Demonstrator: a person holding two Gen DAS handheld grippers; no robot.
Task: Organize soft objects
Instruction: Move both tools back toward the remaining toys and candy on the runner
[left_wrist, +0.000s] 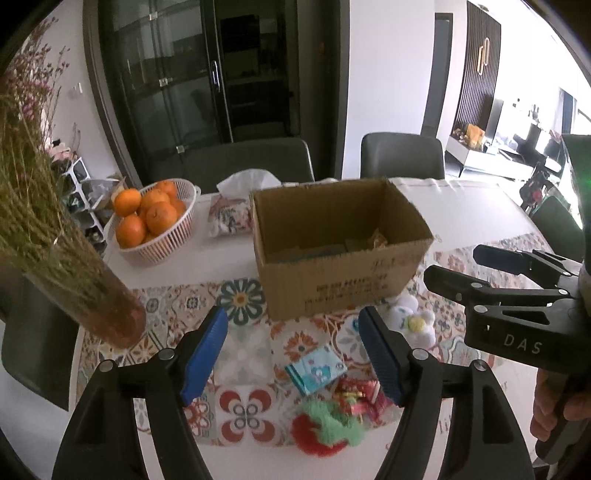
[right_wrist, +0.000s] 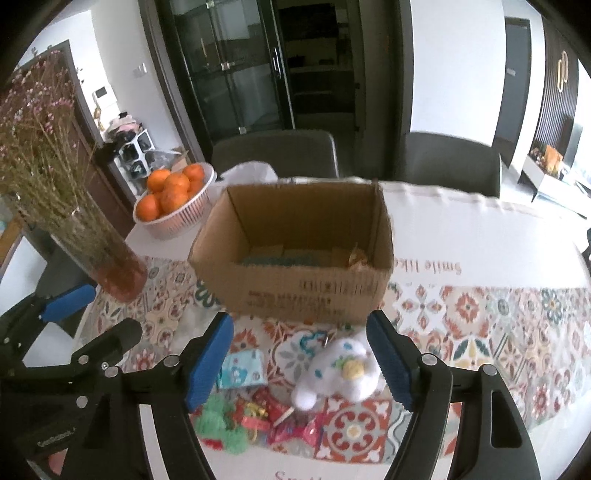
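Note:
An open cardboard box (left_wrist: 343, 251) (right_wrist: 295, 254) stands on the patterned tablecloth with a few items on its floor. In front of it lie a white plush toy (right_wrist: 343, 373) (left_wrist: 410, 321), a light blue packet (left_wrist: 316, 369) (right_wrist: 243, 369), a red and green fluffy strawberry toy (left_wrist: 325, 428) (right_wrist: 221, 421) and a pile of red wrapped items (left_wrist: 360, 400) (right_wrist: 273, 417). My left gripper (left_wrist: 299, 354) hovers open above the blue packet. My right gripper (right_wrist: 303, 362) hovers open above the white plush. Nothing is between either pair of pads.
A glass vase of dried flowers (left_wrist: 92, 295) (right_wrist: 107, 258) stands at the left. A white basket of oranges (left_wrist: 155, 221) (right_wrist: 173, 199) and a tissue pack (left_wrist: 231, 214) sit behind the box. Chairs (left_wrist: 402, 155) line the table's far side.

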